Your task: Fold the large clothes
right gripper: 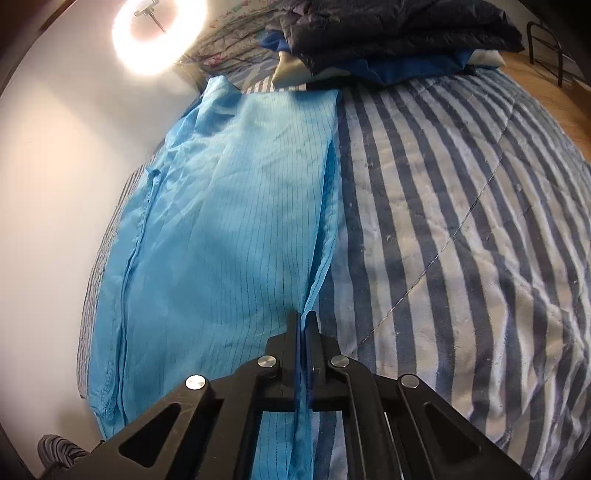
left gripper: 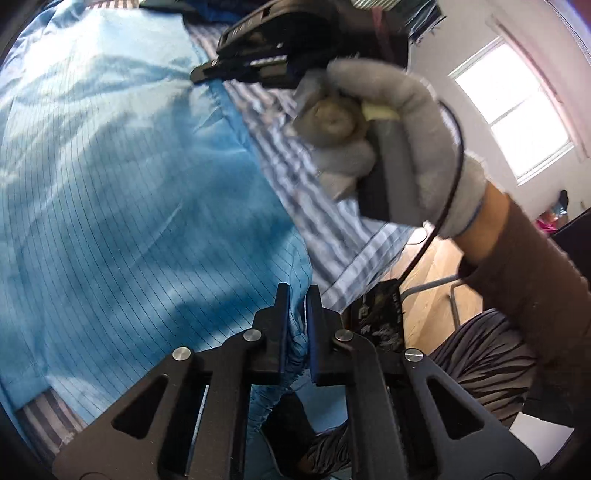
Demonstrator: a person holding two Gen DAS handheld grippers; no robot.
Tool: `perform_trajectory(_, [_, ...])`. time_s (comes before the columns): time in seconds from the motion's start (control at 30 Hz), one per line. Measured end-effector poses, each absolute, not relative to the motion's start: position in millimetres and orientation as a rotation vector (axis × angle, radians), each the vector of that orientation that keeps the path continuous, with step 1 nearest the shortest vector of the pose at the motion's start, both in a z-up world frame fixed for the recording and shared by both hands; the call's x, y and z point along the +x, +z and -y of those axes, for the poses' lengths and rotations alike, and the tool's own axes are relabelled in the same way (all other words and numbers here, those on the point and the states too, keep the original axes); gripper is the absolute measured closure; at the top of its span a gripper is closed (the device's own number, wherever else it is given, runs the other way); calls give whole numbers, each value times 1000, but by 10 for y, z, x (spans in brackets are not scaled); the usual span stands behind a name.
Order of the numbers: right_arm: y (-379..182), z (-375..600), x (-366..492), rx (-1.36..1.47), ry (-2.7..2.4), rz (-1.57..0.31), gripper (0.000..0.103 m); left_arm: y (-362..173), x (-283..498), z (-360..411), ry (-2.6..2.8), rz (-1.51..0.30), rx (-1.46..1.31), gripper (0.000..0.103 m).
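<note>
A large light-blue pinstriped garment (left gripper: pixel 129 184) lies spread on a blue-and-white striped bedspread (left gripper: pixel 295 147). My left gripper (left gripper: pixel 297 291) is shut on a bunched edge of the garment at the bed's near side. In the right wrist view the same garment (right gripper: pixel 229 206) lies lengthwise along the bed's left part, and my right gripper (right gripper: pixel 303 317) is shut on its right-hand edge. The right gripper (left gripper: pixel 207 72) also shows in the left wrist view, held by a grey-gloved hand (left gripper: pixel 388 140), pinching the garment's far edge.
A pile of dark folded clothes (right gripper: pixel 399 33) sits at the far end of the striped bedspread (right gripper: pixel 461 221). A ring light (right gripper: pixel 155 37) glows by the white wall on the left. Wooden floor (left gripper: pixel 436 280), a window (left gripper: pixel 517 110) and a metal frame lie beside the bed.
</note>
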State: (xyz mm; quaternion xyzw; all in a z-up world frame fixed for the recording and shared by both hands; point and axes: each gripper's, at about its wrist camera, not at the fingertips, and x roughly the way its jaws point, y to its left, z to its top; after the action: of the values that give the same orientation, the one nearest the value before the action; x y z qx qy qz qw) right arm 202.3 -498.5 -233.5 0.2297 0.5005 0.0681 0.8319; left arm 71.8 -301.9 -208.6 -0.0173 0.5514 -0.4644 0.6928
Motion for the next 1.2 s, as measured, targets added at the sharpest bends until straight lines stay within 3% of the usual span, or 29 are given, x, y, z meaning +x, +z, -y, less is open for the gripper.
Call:
perform_trajectory(0.13, [-2400, 5046, 1995, 504, 138, -1055, 102, -2130, 780, 3007, -1039, -1274, -41, 90])
perform_trajectory(0.23, [-2500, 5153, 1965, 569, 142, -1064, 70, -2026, 872, 2906, -1052, -1269, -56, 77])
perform_trajectory(0.3, [-2543, 5217, 1916, 632, 155, -1055, 68, -1875, 940, 2781, -1053, -1223, -84, 75])
perform_trajectory(0.37, [-2556, 5225, 1902, 649, 163, -1054, 74, -1769, 1047, 2662, -1023, -1180, -114, 75])
perform_trajectory(0.47, [-2548, 5144, 1912, 640, 189, -1069, 99, -1738, 1311, 2443, -923, -1140, -176, 75])
perform_trajectory(0.5, [-2532, 5111, 1918, 623, 181, -1071, 102, -1769, 1396, 2384, -879, -1135, -190, 75])
perform_trajectory(0.77, [-2376, 4951, 1964, 546, 122, -1085, 103, -2383, 1461, 2545, -772, -1220, -87, 75])
perform_trajectory(1.2, [-1860, 4549, 2057, 418, 115, -1031, 103, -1616, 1425, 2014, -778, -1061, -239, 75])
